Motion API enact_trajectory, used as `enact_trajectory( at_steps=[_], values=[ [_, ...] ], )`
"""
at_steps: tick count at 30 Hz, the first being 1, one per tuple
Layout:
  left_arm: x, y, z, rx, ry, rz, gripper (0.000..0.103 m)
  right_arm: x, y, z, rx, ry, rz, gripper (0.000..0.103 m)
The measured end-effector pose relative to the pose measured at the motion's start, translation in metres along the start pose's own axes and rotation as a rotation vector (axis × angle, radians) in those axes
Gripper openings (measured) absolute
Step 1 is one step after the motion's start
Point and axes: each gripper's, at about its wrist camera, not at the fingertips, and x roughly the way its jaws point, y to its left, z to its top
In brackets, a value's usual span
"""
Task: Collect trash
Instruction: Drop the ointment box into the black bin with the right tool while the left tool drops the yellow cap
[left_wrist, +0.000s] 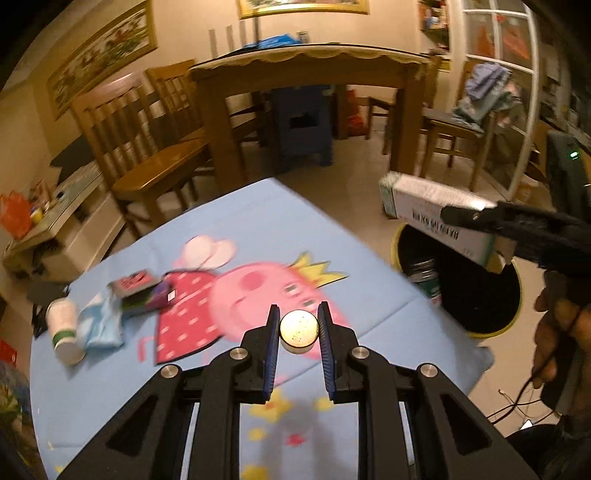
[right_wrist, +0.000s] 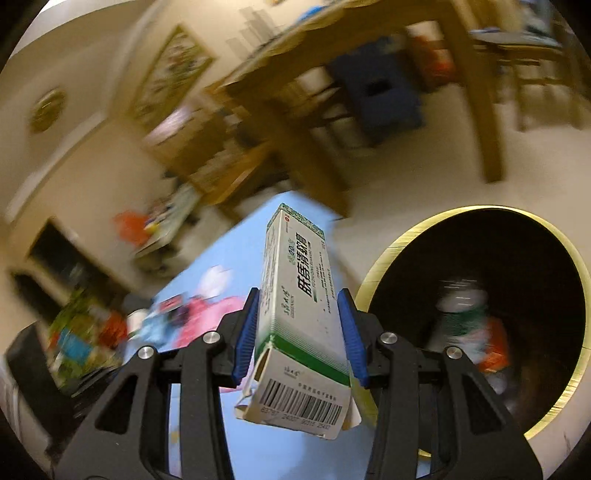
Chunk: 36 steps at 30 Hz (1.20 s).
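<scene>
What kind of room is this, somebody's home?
Most likely a home dining or living room: a wooden dining table with wooden chairs, framed pictures on the wall, and a small table under a cartoon pig cloth beside a trash bin.

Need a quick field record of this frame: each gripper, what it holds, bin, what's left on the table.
left gripper: shut on a small round white bottle, above the table
right gripper: shut on a green-and-white carton, end flap open
carton position: in the air near the bin
bin: yellow rim, dark liner, on the floor beside the table; some trash already inside
left on table: white bottle on its side, blue wrapper, dark packets
</scene>
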Motion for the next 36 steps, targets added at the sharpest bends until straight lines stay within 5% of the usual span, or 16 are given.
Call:
enact_trajectory(
  at_steps=[7, 12, 14, 18, 26, 30, 32, 36],
  values=[
    [0.013, -0.056, 0.016, 0.074, -0.005, -0.049, 0.019, 0.004, -0.054, -0.005, 0.122, 0.059, -0.138, 0.042],
    [0.018, -0.08, 0.02, 0.11, -0.003, -0.066, 0.019, -0.001, -0.062, -0.006, 0.135, 0.046, -0.189, 0.055],
    [0.02, -0.086, 0.021, 0.121, -0.001, -0.068, 0.019, -0.008, -0.065, -0.006, 0.152, 0.019, -0.208, 0.07],
    [0.026, -0.096, 0.021, 0.133, 0.009, -0.069, 0.019, -0.022, -0.07, -0.002, 0.19, -0.036, -0.199, 0.071],
    [0.039, -0.114, 0.028, 0.172, 0.019, -0.095, 0.019, -0.086, -0.088, 0.0, 0.326, -0.342, -0.245, 0.089],
    [0.045, -0.126, 0.043, 0.18, 0.02, -0.16, 0.02, -0.097, -0.099, 0.001, 0.372, -0.389, -0.244, 0.09],
    [0.046, -0.132, 0.049, 0.179, 0.014, -0.171, 0.035, -0.097, -0.101, 0.0, 0.368, -0.388, -0.245, 0.09],
    [0.042, -0.136, 0.052, 0.185, -0.006, -0.183, 0.036, -0.094, -0.099, 0.001, 0.349, -0.373, -0.252, 0.09]
  ],
)
